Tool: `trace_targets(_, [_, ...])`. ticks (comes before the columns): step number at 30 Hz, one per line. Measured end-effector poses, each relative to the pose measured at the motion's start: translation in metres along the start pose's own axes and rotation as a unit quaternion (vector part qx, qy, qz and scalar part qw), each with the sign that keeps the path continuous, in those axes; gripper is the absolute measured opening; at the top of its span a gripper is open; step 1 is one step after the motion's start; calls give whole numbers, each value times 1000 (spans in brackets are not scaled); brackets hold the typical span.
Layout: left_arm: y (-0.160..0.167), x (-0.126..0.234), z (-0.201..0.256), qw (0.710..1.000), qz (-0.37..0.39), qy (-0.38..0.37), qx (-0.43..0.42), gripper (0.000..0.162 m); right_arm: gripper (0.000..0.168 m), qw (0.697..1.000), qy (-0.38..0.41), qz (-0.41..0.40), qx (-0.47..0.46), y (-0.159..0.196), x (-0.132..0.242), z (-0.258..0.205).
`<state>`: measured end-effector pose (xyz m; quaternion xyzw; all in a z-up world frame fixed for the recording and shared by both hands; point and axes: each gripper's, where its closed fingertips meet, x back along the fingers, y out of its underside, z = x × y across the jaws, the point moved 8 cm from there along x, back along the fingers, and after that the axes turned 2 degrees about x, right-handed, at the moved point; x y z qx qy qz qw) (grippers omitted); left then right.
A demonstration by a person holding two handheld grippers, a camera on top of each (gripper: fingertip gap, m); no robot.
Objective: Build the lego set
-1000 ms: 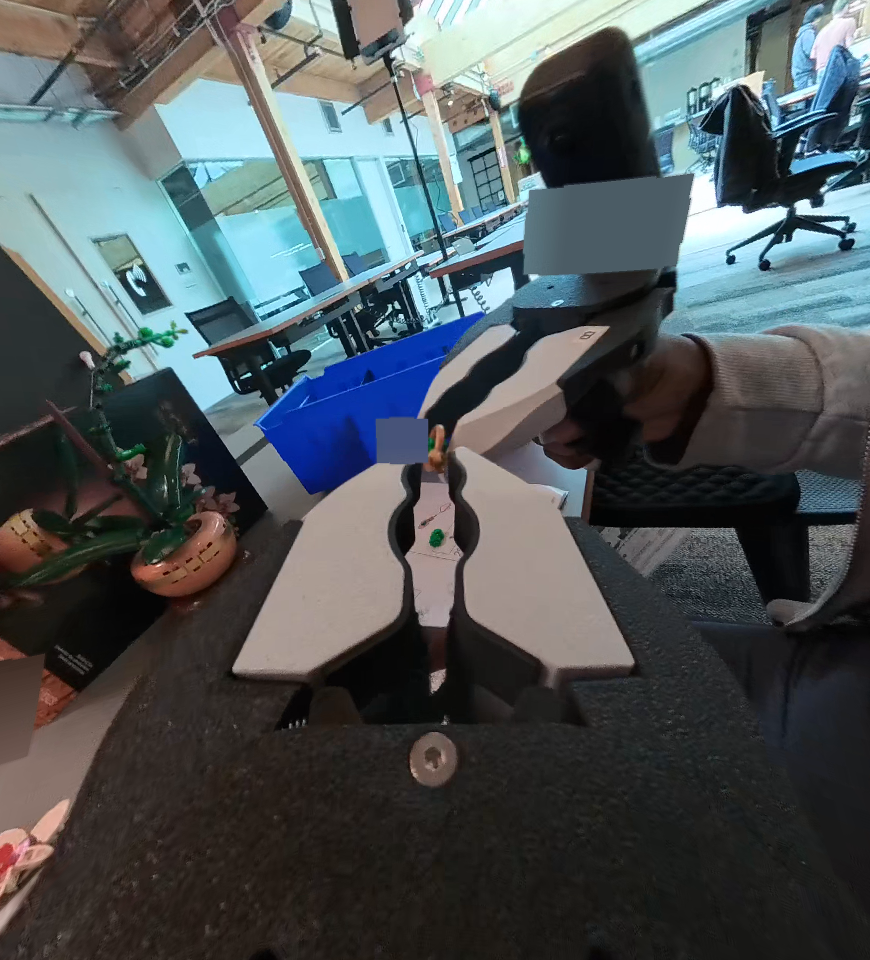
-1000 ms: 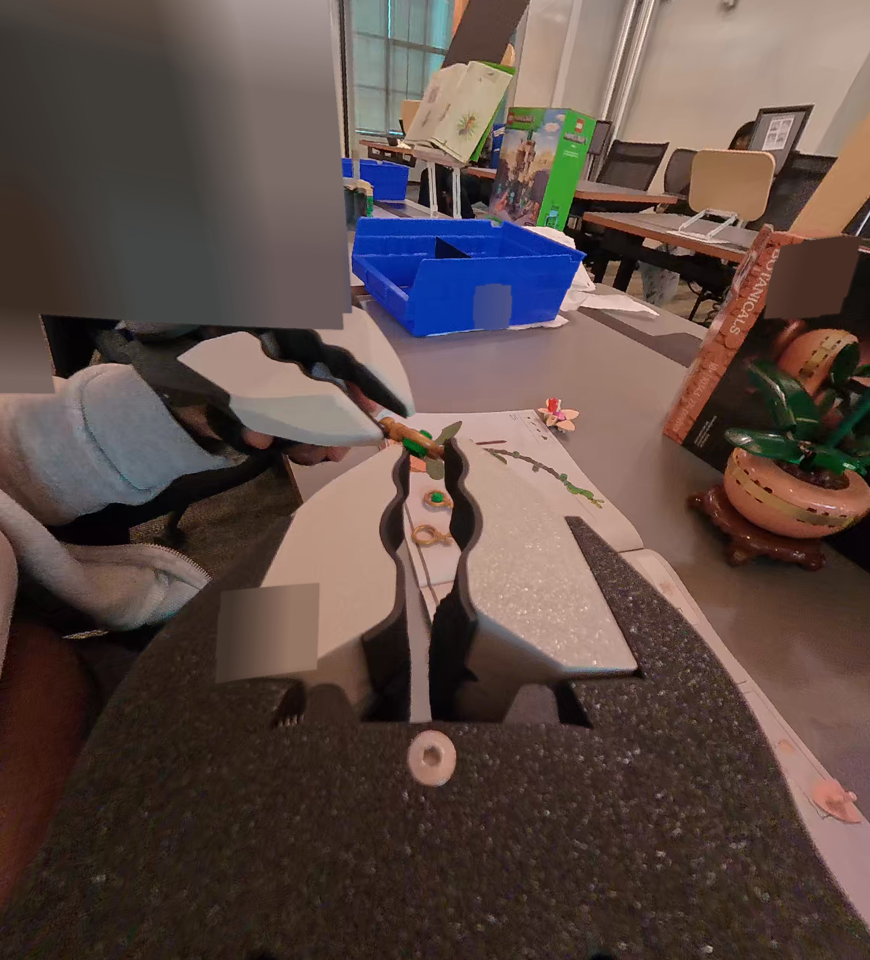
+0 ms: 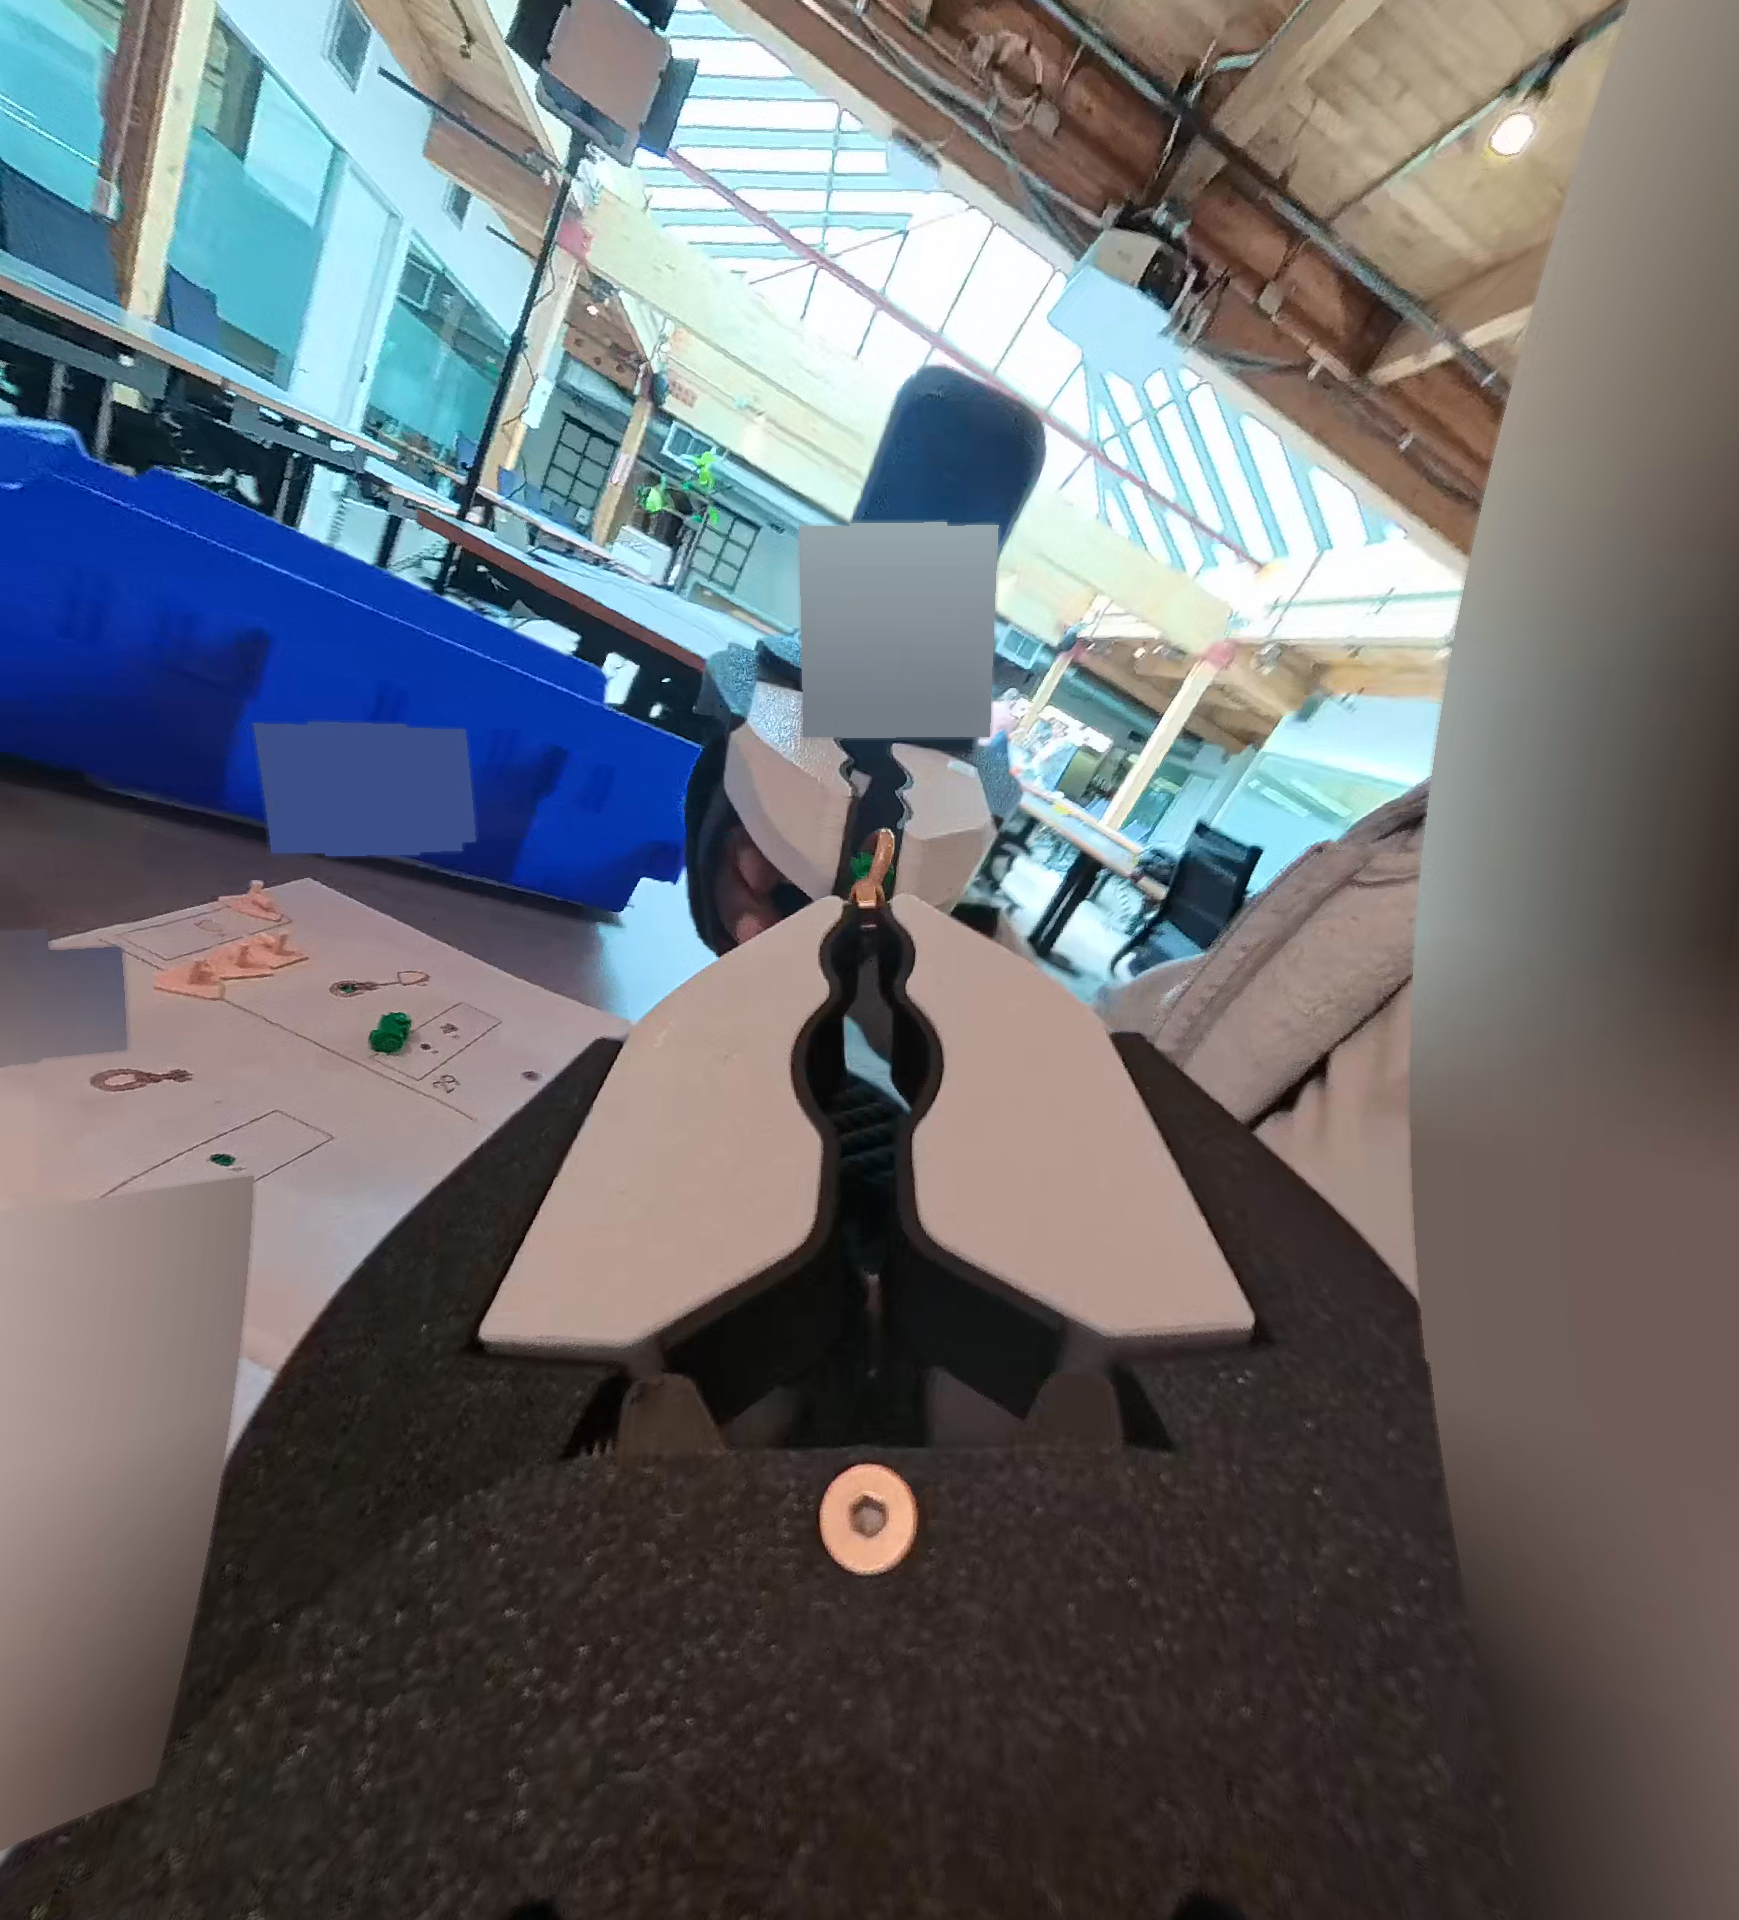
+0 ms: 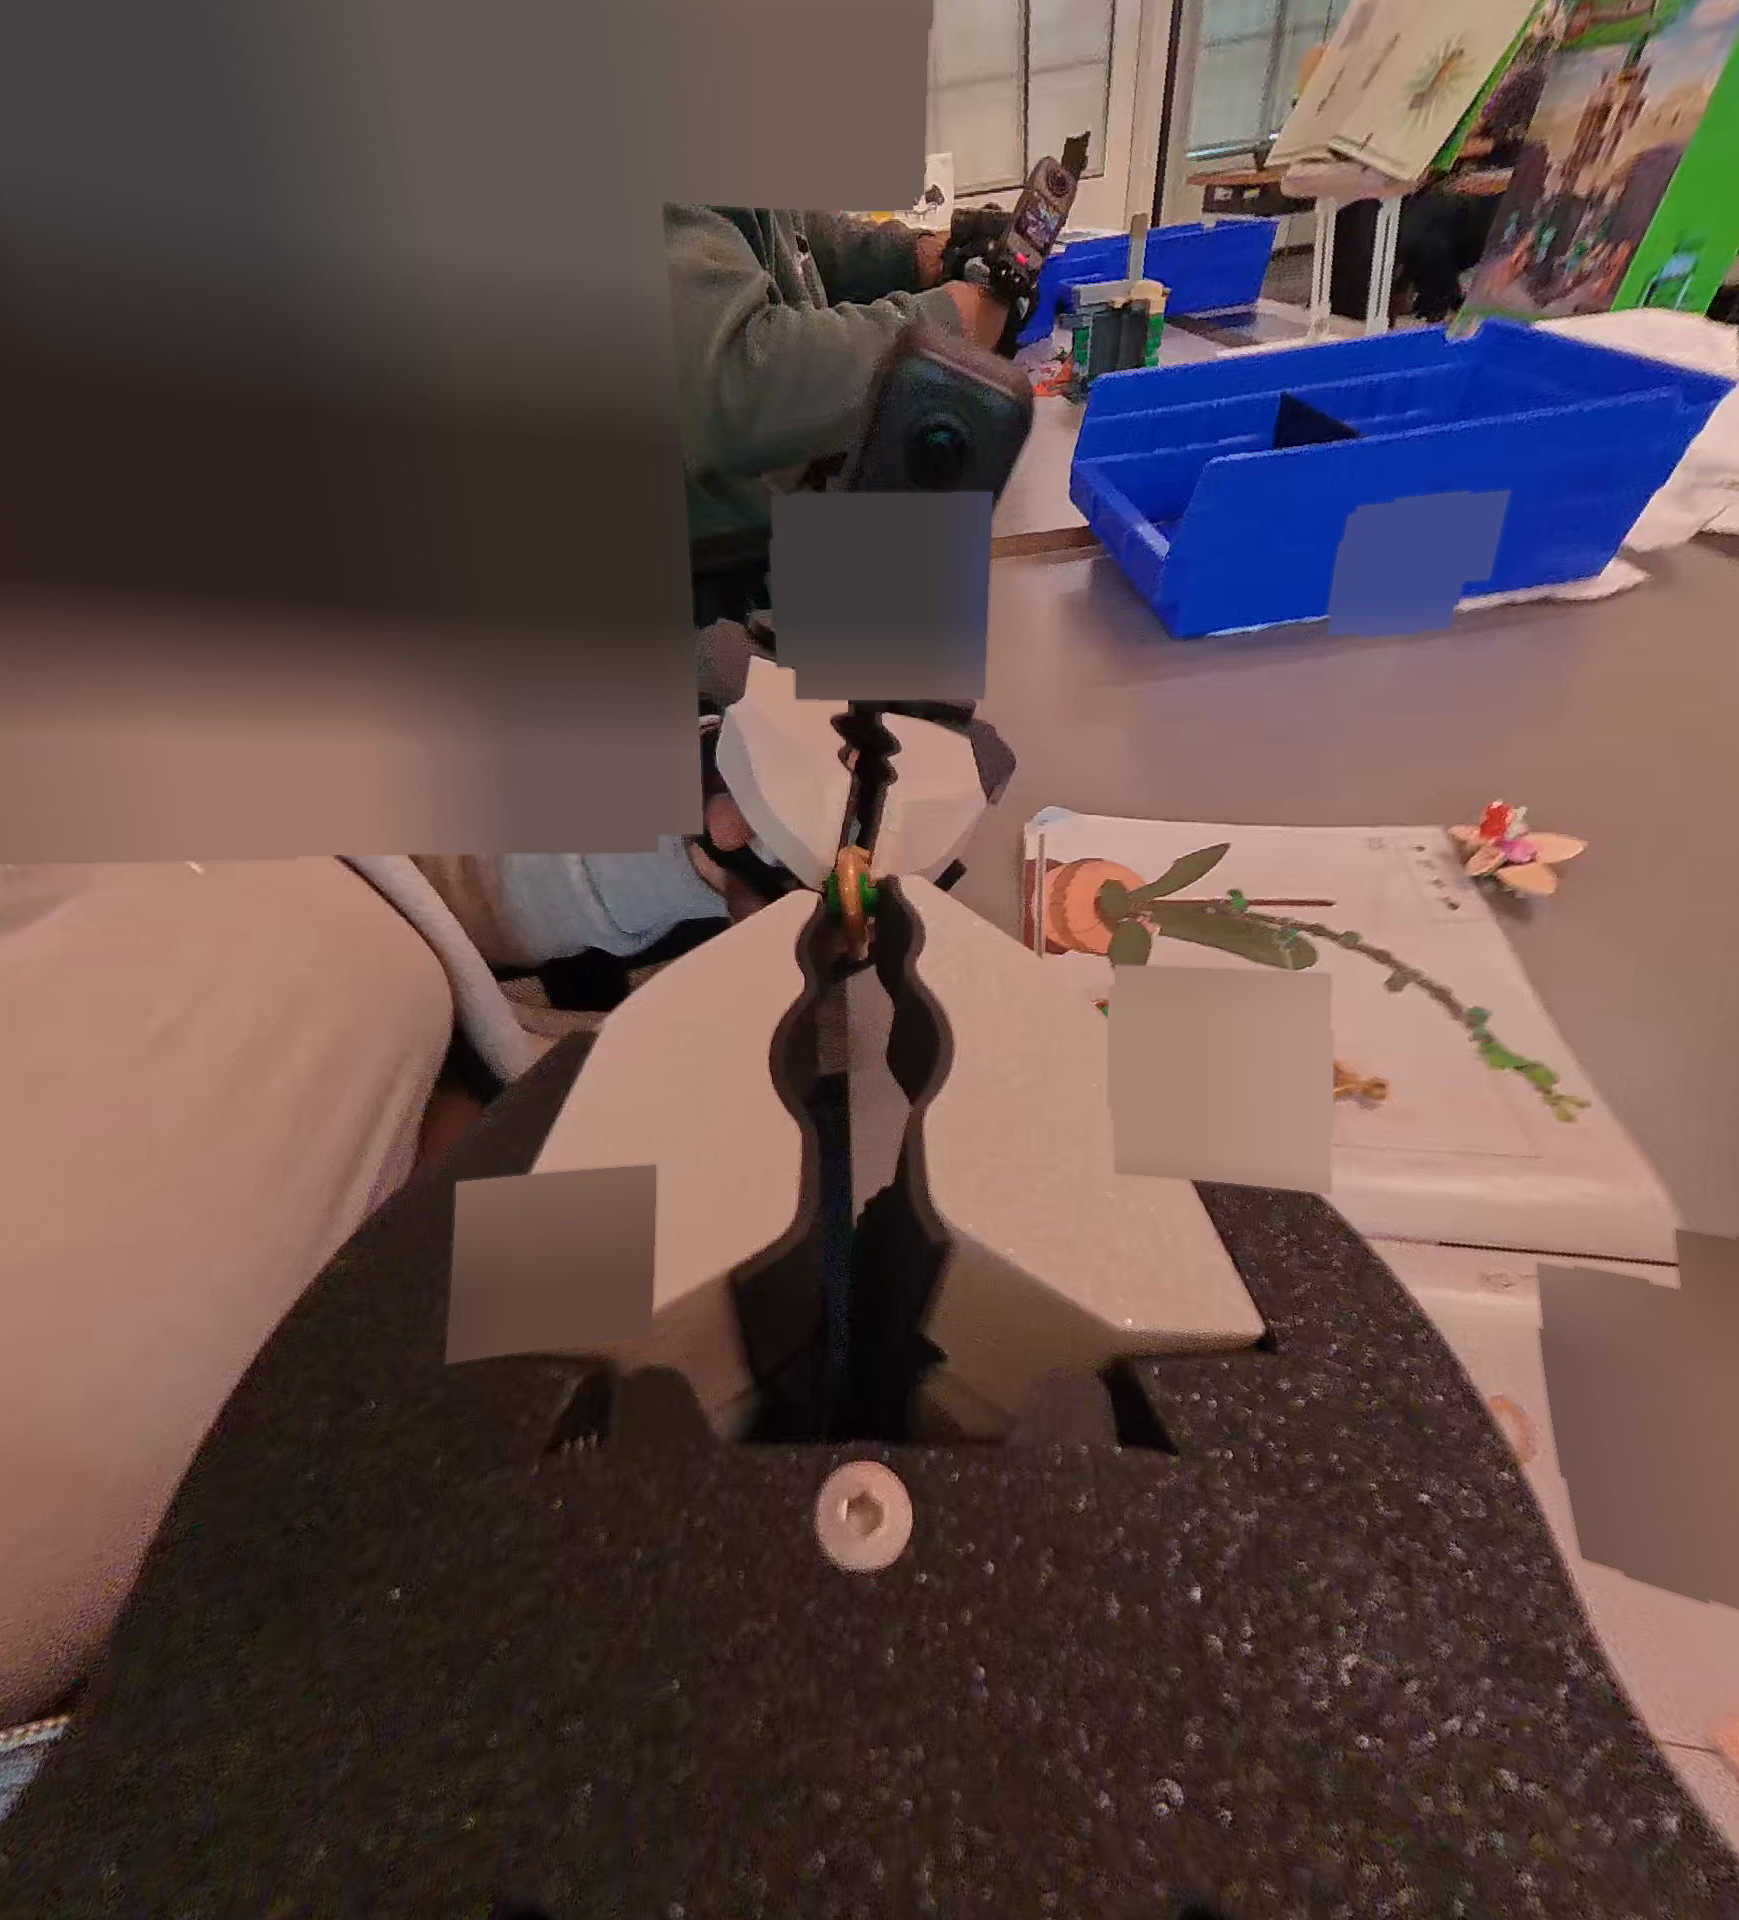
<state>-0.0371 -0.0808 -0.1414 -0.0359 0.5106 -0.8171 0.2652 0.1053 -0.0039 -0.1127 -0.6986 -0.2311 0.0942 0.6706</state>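
Tip to tip above the grey table (image 4: pixel 1260 727), the left gripper (image 3: pixel 865 914) and right gripper (image 4: pixel 852 909) both pinch one tan ring piece (image 4: pixel 852 902) carrying a green stud (image 4: pixel 870 896).

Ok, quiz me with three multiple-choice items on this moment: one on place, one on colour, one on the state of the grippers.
1. Where do the loose peach pieces lie?
A. in the blue bin
B. on the instruction sheet
C. on a chair

2. What colour is the ring piece between the grippers?
A. tan-gold
B. red
C. white

3. How do the left gripper and right gripper stand?
A. both wide open
B. one open, one shut
C. both shut, tip to tip

Key: 1 B, they sit on the instruction sheet, in front of the blue bin. 2 A, tan-gold ring beside a green piece. 3 C, both pairs of tips meet on the small assembly.
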Motion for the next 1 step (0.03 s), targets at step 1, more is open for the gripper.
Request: trace_targets(1, [0, 0, 1, 1000, -9, -9, -17, 2, 8, 1000, -6, 5, -20, 2, 0, 1])
